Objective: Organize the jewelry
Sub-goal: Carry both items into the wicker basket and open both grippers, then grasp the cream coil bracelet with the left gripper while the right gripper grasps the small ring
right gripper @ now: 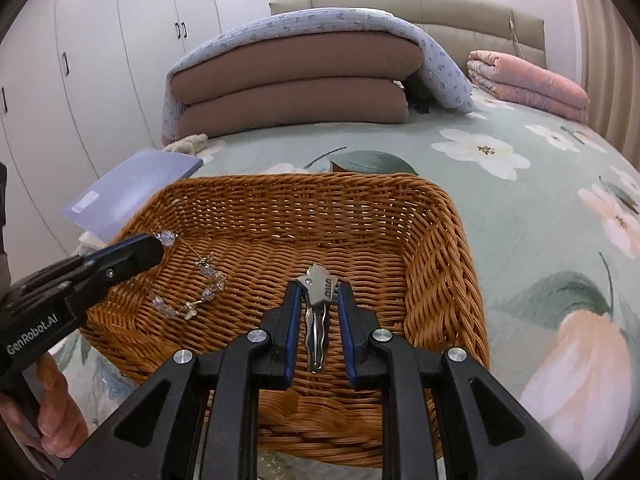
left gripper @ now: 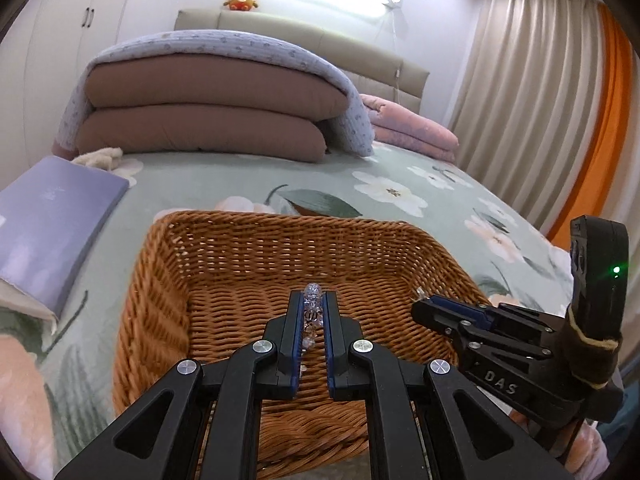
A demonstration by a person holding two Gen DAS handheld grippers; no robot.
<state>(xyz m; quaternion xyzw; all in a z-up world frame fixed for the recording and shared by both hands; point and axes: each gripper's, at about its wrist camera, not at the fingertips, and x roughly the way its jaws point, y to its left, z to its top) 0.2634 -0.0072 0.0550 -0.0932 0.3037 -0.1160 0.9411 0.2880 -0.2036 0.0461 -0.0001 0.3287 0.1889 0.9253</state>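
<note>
2 pieces of jewelry held over an empty wicker basket (right gripper: 436, 248) on a floral bedspread (right gripper: 540, 208). Left gripper (left gripper: 314, 300), jaws nearly together, pinching a crystal bead bracelet (right gripper: 188, 280), strand dangling above the basket's left side. Right gripper (right gripper: 318, 286), jaws a little apart, clamping a silver hair clip (right gripper: 318, 300) above the near middle. Nothing yet lying on the basket floor; both pieces seemingly at the point of release. Closed lilac box (left gripper: 52, 216) lying to the far left, purpose unclear. Sorting apparently at an early stage, with both drops left to do.
</note>
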